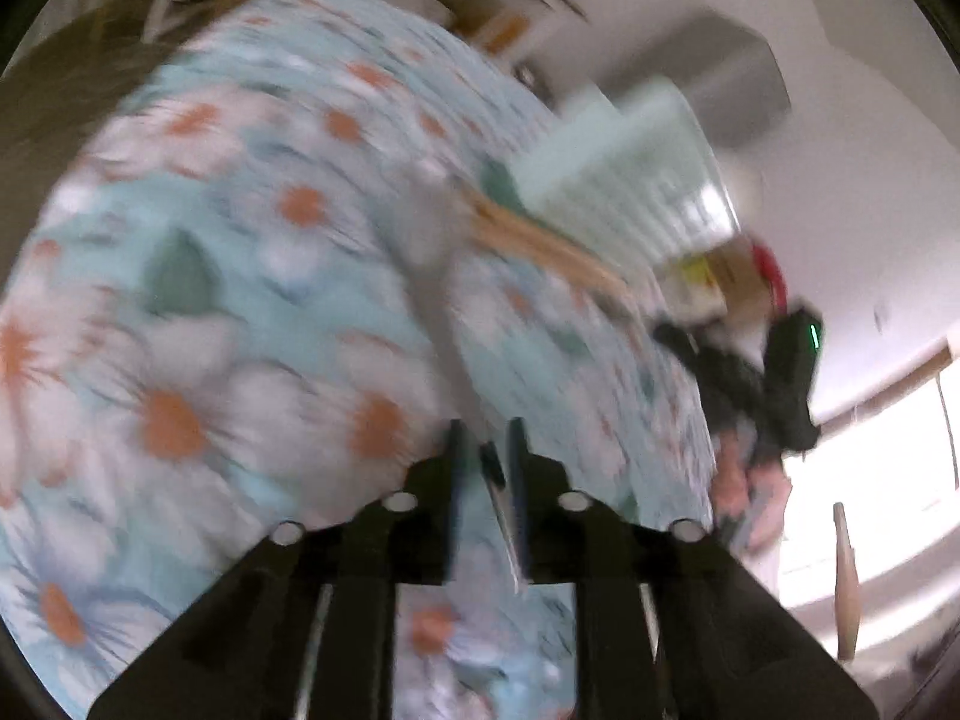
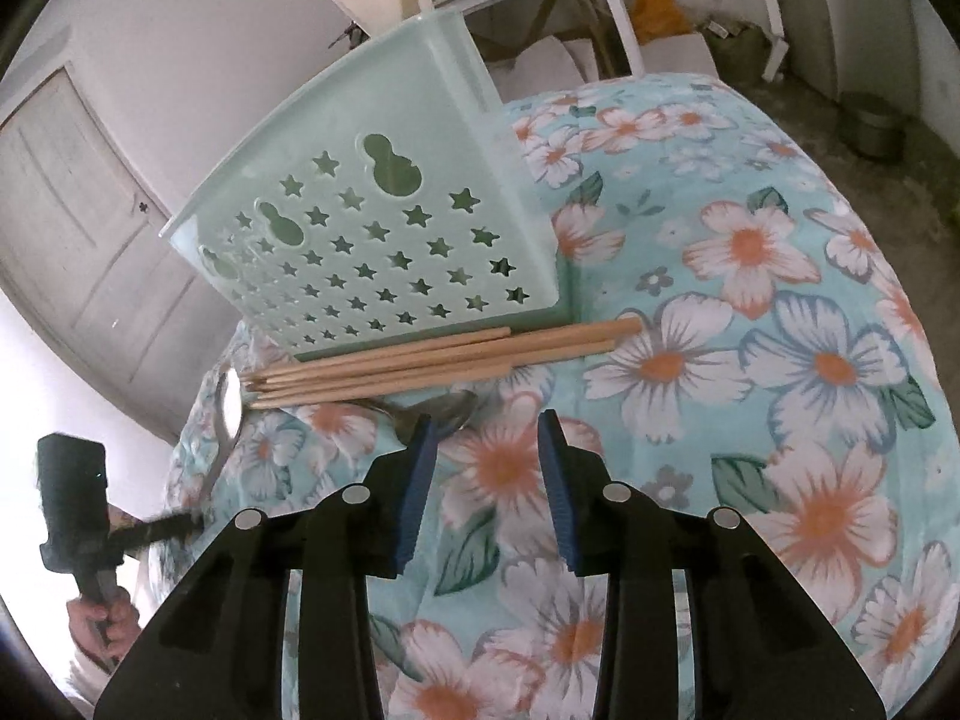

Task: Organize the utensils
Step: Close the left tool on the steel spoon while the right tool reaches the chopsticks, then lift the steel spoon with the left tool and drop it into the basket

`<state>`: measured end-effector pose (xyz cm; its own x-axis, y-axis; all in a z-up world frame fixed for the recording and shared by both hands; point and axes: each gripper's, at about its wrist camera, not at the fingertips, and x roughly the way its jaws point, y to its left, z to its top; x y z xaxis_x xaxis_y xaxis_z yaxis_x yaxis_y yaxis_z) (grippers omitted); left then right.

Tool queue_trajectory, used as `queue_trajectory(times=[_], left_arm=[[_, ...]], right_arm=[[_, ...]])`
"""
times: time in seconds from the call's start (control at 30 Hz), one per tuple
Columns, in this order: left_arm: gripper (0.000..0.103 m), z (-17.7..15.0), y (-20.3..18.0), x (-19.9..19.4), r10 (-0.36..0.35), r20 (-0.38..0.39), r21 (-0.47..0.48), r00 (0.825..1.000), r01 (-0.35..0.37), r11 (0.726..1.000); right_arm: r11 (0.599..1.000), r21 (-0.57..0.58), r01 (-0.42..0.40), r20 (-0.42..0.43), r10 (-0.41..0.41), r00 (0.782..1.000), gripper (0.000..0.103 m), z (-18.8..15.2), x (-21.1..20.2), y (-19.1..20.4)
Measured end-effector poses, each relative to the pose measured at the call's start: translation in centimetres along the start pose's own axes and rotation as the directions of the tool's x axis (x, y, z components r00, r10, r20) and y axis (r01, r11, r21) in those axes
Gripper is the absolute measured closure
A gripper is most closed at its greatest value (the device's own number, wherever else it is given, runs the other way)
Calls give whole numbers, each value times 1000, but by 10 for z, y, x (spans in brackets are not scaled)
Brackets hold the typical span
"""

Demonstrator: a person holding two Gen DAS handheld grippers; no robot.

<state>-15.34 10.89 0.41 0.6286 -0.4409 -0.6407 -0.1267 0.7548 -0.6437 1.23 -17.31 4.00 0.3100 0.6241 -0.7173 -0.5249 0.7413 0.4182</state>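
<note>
Two grippers in play. Right gripper (image 2: 487, 432) is part open, nothing between its blue pads (image 2: 414, 498), hovering over the floral turquoise cloth on the bench (image 2: 780, 360). Just ahead of it: a bundle of tan wooden chopsticks (image 2: 432, 357), long axis running across the gripper's line of reach, lying against the foot of the tilted mint-green plastic basket with star cutouts (image 2: 384, 240). A metal spoon (image 2: 447, 408) lies between the chopsticks and the left pad, its bowl just beyond that pad's tip. A second shiny spoon (image 2: 227, 414) sits further left, at the chopsticks' tapered ends.

Left gripper (image 1: 487, 438) view is badly blurred; jaws are narrowly apart with a thin dark sliver in the gap, possibly a utensil handle, can't confirm it's gripped. Chopsticks (image 1: 540, 246) and basket (image 1: 630, 180) lie well ahead-right of it.

Right gripper is nearer the chopsticks; likely needs to advance and straddle them across their length.
</note>
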Motion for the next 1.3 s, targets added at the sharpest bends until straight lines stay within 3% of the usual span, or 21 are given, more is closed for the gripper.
queue_trajectory(times=[0.03, 0.1, 0.27, 0.33, 0.53, 0.63, 0.7, 0.77, 0.93, 1.13, 1.2, 1.27, 1.3], left_arm=[[69, -1, -6, -1, 3, -7, 26, 1000, -3, 1000], [48, 3, -15, -11, 53, 34, 86, 998, -56, 995], [45, 32, -5, -22, 159, 160, 125, 974, -180, 976], [46, 45, 10, -18, 158, 177, 102, 971, -178, 979], [70, 66, 40, -3, 10, 205, 0, 979, -10, 1000], [79, 70, 42, 2, -10, 204, -26, 979, 16, 1000], [92, 70, 41, 3, -37, 205, -30, 978, 44, 999], [99, 70, 42, 6, -40, 200, -38, 979, 49, 998], [101, 68, 44, 6, -39, 206, -49, 978, 50, 998], [101, 68, 44, 8, -33, 217, -48, 976, 44, 998], [101, 67, 43, 7, -29, 223, -43, 974, 40, 998], [101, 67, 44, 7, -28, 227, -44, 973, 39, 998], [101, 67, 44, 7, -26, 229, -45, 973, 37, 998]], right_arm=[[1000, 3, -3, -1, 3, 1000, 70, 0, 1, 0], [1000, 8, -4, -2, 4, 1000, 70, -1, 1, 0], [999, 34, -1, -17, 1, 1000, 71, -1, 7, -5], [998, 58, -15, -24, 17, 1000, 72, -1, 11, -10], [994, 97, -56, -30, 59, 998, 72, 2, 16, -21], [989, 117, -85, -34, 89, 995, 72, 5, 21, -26], [982, 144, -118, -34, 124, 992, 72, 7, 24, -30], [970, 176, -167, -38, 177, 984, 72, 7, 29, -32], [949, 214, -230, -23, 241, 970, 72, 6, 30, -38], [938, 242, -249, -52, 269, 962, 74, 14, 46, -36], [938, 249, -241, -56, 262, 963, 80, 16, 52, -34], [940, 260, -221, -74, 247, 966, 99, 18, 59, -34], [945, 260, -200, -82, 228, 970, 100, 16, 59, -33]])
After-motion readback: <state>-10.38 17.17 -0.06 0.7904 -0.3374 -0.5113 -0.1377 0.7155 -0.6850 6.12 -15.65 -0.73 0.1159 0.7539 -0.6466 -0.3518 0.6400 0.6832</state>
